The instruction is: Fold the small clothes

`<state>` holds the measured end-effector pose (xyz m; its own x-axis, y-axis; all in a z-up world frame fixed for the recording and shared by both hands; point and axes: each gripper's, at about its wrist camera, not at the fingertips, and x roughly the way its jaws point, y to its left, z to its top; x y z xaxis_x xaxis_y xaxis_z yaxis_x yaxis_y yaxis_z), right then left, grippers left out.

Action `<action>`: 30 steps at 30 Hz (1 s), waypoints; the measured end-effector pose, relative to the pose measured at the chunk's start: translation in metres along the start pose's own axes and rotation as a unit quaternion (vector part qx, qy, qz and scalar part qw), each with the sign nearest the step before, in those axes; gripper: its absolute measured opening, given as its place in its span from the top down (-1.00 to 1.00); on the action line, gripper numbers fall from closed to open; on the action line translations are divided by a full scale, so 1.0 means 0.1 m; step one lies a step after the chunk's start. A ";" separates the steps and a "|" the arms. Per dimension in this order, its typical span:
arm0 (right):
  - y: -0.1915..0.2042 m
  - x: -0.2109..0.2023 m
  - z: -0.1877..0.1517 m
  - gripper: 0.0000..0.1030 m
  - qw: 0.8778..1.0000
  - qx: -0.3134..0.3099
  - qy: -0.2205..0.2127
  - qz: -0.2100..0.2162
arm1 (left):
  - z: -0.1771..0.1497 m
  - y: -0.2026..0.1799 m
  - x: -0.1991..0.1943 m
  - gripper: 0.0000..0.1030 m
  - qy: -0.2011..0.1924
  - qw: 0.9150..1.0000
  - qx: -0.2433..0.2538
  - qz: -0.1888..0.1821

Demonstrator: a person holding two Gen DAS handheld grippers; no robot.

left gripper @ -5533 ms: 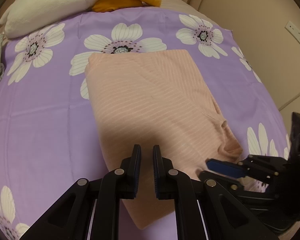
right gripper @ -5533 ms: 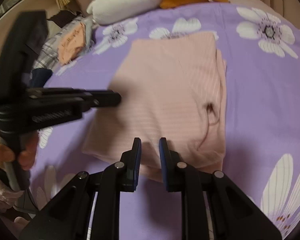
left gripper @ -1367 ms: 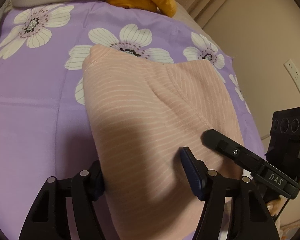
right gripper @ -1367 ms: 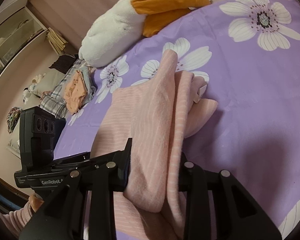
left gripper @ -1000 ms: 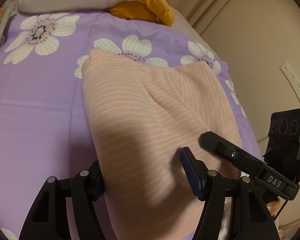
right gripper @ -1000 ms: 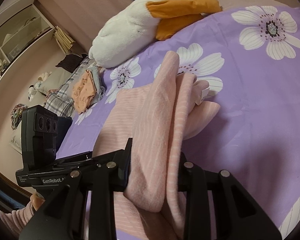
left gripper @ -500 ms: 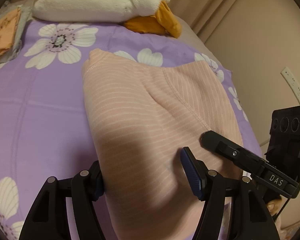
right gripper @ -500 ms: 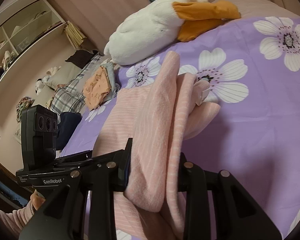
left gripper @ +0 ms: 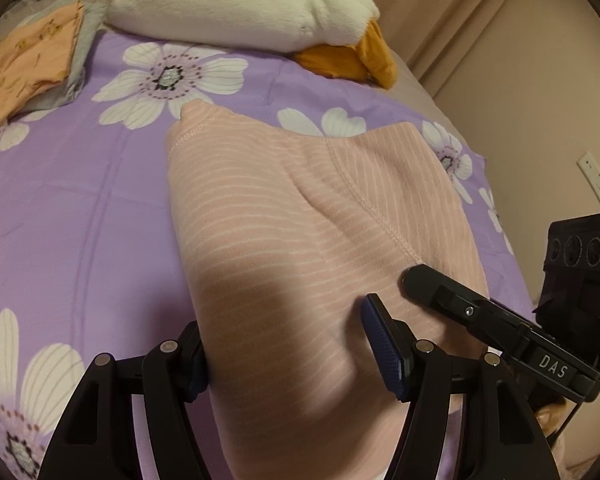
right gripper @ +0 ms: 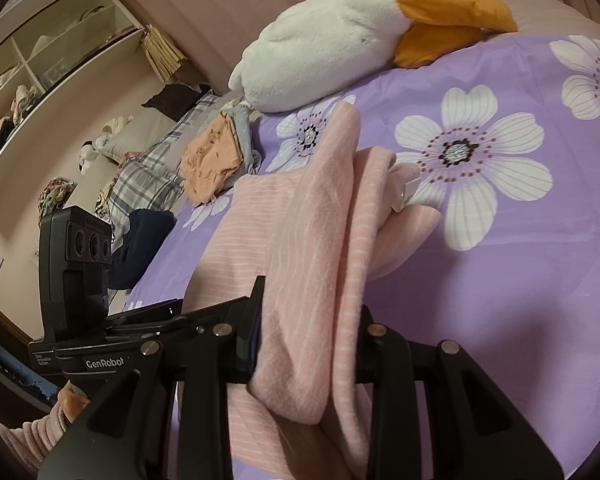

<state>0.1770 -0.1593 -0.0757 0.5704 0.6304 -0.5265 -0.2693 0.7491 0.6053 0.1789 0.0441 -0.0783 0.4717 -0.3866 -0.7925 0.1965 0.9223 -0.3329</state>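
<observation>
pink striped garment [left gripper: 300, 248] is hanging bunched between both tongs, lifted partly clear of the purple floral sheet [left gripper: 60, 200], with its far end trailing toward the white plush goose [left gripper: 236, 4]. five or so seconds back it was lying flat as a folded rectangle on the sheet, well short of the goose, and both grippers were hovering closed and empty at its near edge. now the left gripper [left gripper: 288, 340] is clamping a wide, thick wad of the near edge, its fingers standing far apart with cloth filling the gap; the right gripper [right gripper: 308, 340] is pinching a narrower stack of several layers that droops below its fingers. over the last second or so neither grip is changing, but in both views the goose and the folded orange clothes [right gripper: 212, 156] beside it are sliding further into frame, so the pair is carrying the garment toward the goose end of the bed.

judging from this, the folding of this piece is looking finished and the bundle is being moved toward the stack of folded clothes beside the goose. a white tag [right gripper: 406, 192] is poking out on the side away from the stack, and the layers are splaying, so the fold could be loosening in transit; setting it down flat will likely need both tongs letting go together.
</observation>
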 end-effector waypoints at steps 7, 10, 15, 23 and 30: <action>0.01 0.18 -0.03 0.42 1.000 0.004 0.014 0.002 | 0.00 0.15 0.07 -0.29 0.008 1.000 -0.011 0.008; -0.01 0.25 -0.05 0.42 1.000 0.007 0.020 0.001 | -0.01 0.19 0.12 -0.29 0.013 1.000 -0.014 0.010; -0.05 0.32 -0.07 0.42 1.000 0.012 0.029 -0.002 | -0.02 0.22 0.18 -0.29 0.021 1.000 -0.017 0.012; -0.14 0.40 -0.11 0.42 0.999 0.021 0.039 -0.006 | -0.04 0.24 0.26 -0.29 0.031 0.999 -0.019 0.015; -0.19 0.43 -0.13 0.41 0.999 0.028 0.043 -0.006 | -0.05 0.23 0.28 -0.29 0.032 0.999 -0.018 0.020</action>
<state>0.1968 -0.1436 -0.1175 0.5037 0.6387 -0.5817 -0.2178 0.7455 0.6299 0.1929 0.0547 -0.1107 0.4223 -0.3504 -0.8360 0.1465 0.9365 -0.3185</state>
